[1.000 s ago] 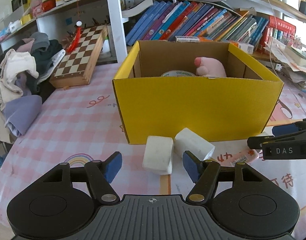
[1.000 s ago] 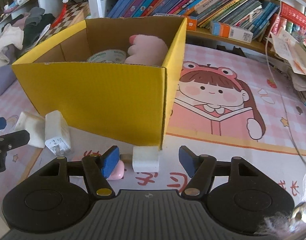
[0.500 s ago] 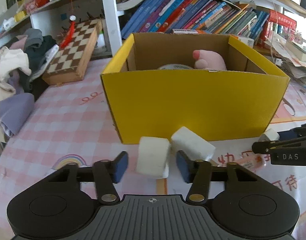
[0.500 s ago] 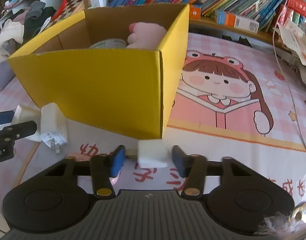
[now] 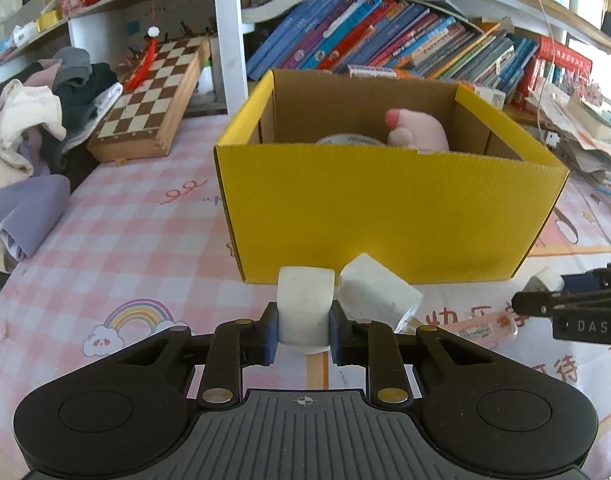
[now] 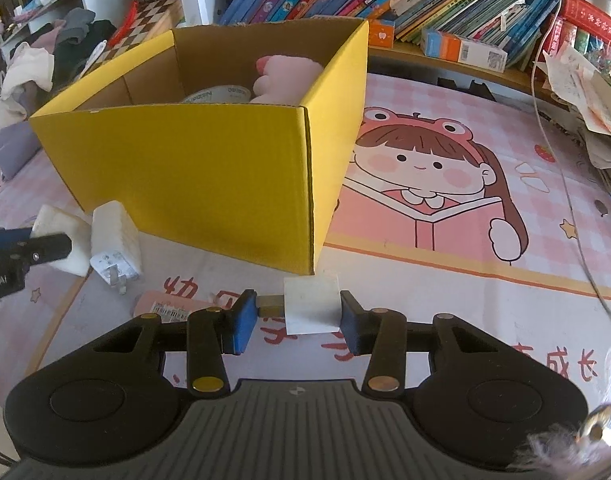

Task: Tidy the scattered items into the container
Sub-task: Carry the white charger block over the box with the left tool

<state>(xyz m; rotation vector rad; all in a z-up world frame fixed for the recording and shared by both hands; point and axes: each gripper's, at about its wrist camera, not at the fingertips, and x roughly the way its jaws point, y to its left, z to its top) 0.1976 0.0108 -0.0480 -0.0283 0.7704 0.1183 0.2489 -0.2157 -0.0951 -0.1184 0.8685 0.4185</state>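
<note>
A yellow cardboard box [image 5: 385, 216] stands on the pink mat, also in the right wrist view [image 6: 193, 184]. Inside lie a pink plush toy [image 5: 419, 132] and a tape roll [image 5: 347, 139]. My left gripper [image 5: 303, 330] is shut on a white block [image 5: 303, 304] in front of the box. A white charger plug [image 5: 377, 294] lies right beside it; the right wrist view shows its prongs [image 6: 115, 240]. My right gripper [image 6: 295, 316] is shut on a small white adapter [image 6: 311, 304] with a metal plug, near the box's front right corner. A pink flat item [image 6: 173, 306] lies on the mat.
A chessboard [image 5: 153, 100] and a pile of clothes [image 5: 37, 128] are at the back left. A shelf of books [image 5: 405, 48] runs behind the box. Stacked papers [image 5: 585, 132] and a cable [image 6: 565, 184] are at the right.
Both grippers have closed: the left jaws came in onto the white block, the right jaws onto the white adapter. Both moved slightly nearer the box.
</note>
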